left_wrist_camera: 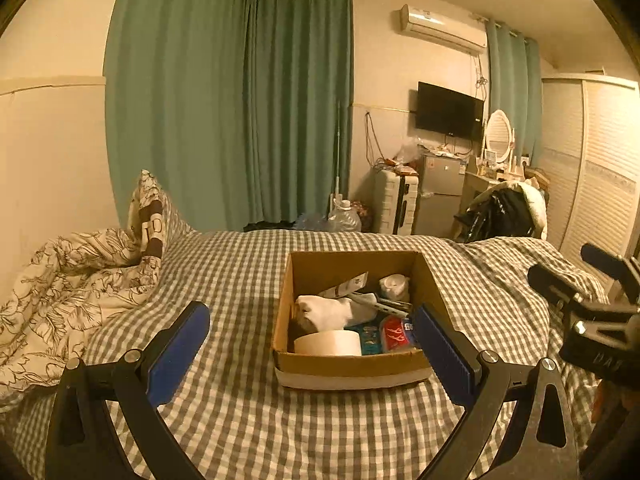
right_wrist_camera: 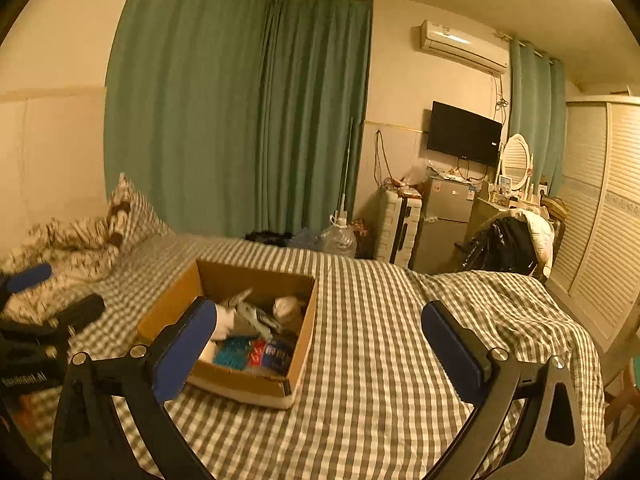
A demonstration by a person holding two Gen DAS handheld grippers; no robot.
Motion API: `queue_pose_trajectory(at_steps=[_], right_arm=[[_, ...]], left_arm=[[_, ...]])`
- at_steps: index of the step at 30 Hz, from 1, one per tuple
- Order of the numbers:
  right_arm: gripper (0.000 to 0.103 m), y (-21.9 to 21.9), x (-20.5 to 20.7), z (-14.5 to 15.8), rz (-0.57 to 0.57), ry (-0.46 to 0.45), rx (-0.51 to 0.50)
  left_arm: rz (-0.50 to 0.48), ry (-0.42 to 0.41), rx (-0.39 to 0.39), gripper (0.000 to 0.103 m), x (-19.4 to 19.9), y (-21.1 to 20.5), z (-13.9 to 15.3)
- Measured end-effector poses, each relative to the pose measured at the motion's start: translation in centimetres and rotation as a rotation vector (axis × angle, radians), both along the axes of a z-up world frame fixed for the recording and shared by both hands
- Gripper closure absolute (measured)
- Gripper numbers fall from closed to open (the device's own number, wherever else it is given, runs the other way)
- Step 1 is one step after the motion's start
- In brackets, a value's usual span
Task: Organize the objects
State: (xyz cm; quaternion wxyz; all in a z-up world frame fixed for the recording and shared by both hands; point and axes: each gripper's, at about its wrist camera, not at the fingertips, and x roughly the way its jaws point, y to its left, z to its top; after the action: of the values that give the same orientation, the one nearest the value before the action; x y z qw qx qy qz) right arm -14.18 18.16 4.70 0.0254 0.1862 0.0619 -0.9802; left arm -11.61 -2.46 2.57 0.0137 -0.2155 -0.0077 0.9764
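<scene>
- Checked bedding (left_wrist_camera: pixel 240 264) is serving as the work surface, soft and giving, with green curtains (left_wrist_camera: pixel 224 100) hanging behind it.
- Off to the outside of the left jaw, a rumpled floral quilt (left_wrist_camera: pixel 68 276) is crowding that side; a swing that way is risking a snag in the folds.
- The left gripper (left_wrist_camera: pixel 312 354) is hovering with jaws spread wide and holding nothing; the cardboard box (left_wrist_camera: pixel 352 364) is sitting just ahead, towards its right jaw.
- Inside the box, a tape roll (left_wrist_camera: pixel 328 343), a white sock (left_wrist_camera: pixel 326 311) and colourful packets (left_wrist_camera: pixel 386 334) are lying loosely piled; I judge a careless reach is likely dragging a neighbour out or tipping the light box on the yielding bedding.
- The right gripper (right_wrist_camera: pixel 320 340) is also gaping wide and empty, with the box by its left jaw.
- Beyond its right jaw, open bedding is offering the freest room, though the mattress edge (right_wrist_camera: pixel 576 332) is dropping away there.
</scene>
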Motion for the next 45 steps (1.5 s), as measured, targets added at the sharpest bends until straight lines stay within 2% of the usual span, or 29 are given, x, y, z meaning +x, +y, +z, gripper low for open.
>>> queue_pose_trajectory(at_steps=[3, 10, 22, 45], right_arm=[[0.0, 0.02, 0.05, -0.1, 0.003, -0.003, -0.007], [0.0, -0.3, 0.39, -0.41, 0.0, -0.01, -0.008], [0.0, 0.16, 0.3, -0.46, -0.03, -0.02, 0.001], [0.0, -0.63, 0.24, -0.64, -0.016, -0.033, 0.017]], left_arm=[[-0.013, 0.01, 0.016, 0.0, 0.5, 0.01, -0.01], [-0.029, 0.001, -0.001, 0.0, 0.48, 0.55, -0.26], [-0.019, -0.008, 0.008, 0.0, 0.47, 0.59, -0.58], [-0.019, -0.02, 0.005, 0.0, 0.34, 0.68, -0.63]])
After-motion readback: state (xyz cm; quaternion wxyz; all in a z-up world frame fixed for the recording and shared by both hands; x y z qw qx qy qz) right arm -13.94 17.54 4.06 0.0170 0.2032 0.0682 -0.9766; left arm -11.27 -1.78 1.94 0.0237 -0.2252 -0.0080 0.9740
